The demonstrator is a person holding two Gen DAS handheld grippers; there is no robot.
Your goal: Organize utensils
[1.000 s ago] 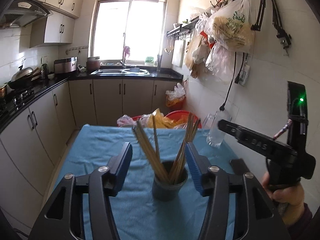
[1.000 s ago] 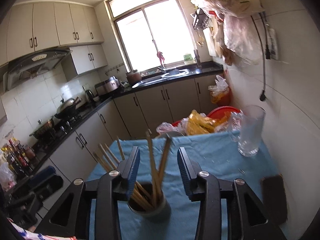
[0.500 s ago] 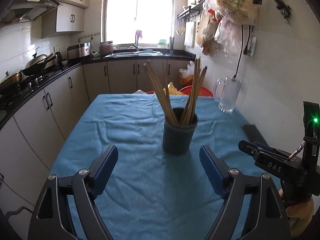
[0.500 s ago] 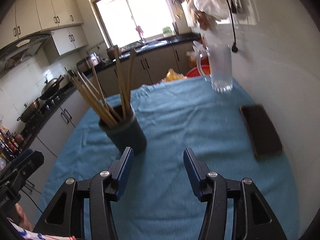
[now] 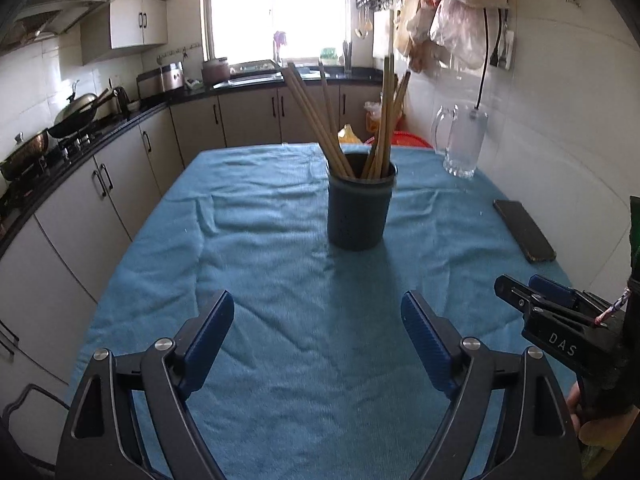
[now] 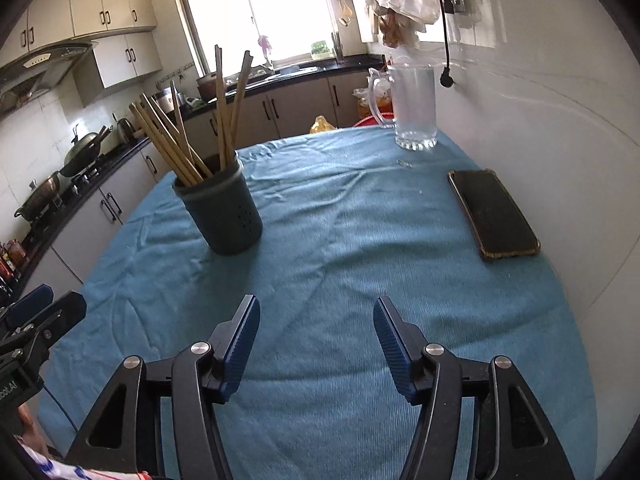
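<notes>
A dark, perforated utensil holder (image 5: 359,208) stands upright near the middle of a bench draped in a blue cloth (image 5: 280,280), a sheaf of wooden chopsticks (image 5: 320,116) fanned out inside it, some leaning left and others nearly vertical; the left gripper (image 5: 317,344) hangs low over the near edge of the cloth with its blue-padded jaws spread wide and nothing between them; the holder sits well beyond its fingertips, roughly in line with the gap. The right gripper (image 6: 316,346) is likewise wide open and empty above the cloth; from its camera the utensil holder (image 6: 222,212) lies ahead and to the left, well apart from the fingers. A black smartphone (image 6: 494,214) lies flat on the cloth near the white tiled wall; farther back a clear glass mug (image 6: 412,106) with a handle stands upright at the far right corner of the bench. Behind, a kitchen counter runs under a bright window (image 5: 276,12); a wok (image 5: 80,108) rests on the stove at left; plastic bags (image 5: 460,28) hang from a wall rack at upper right.
</notes>
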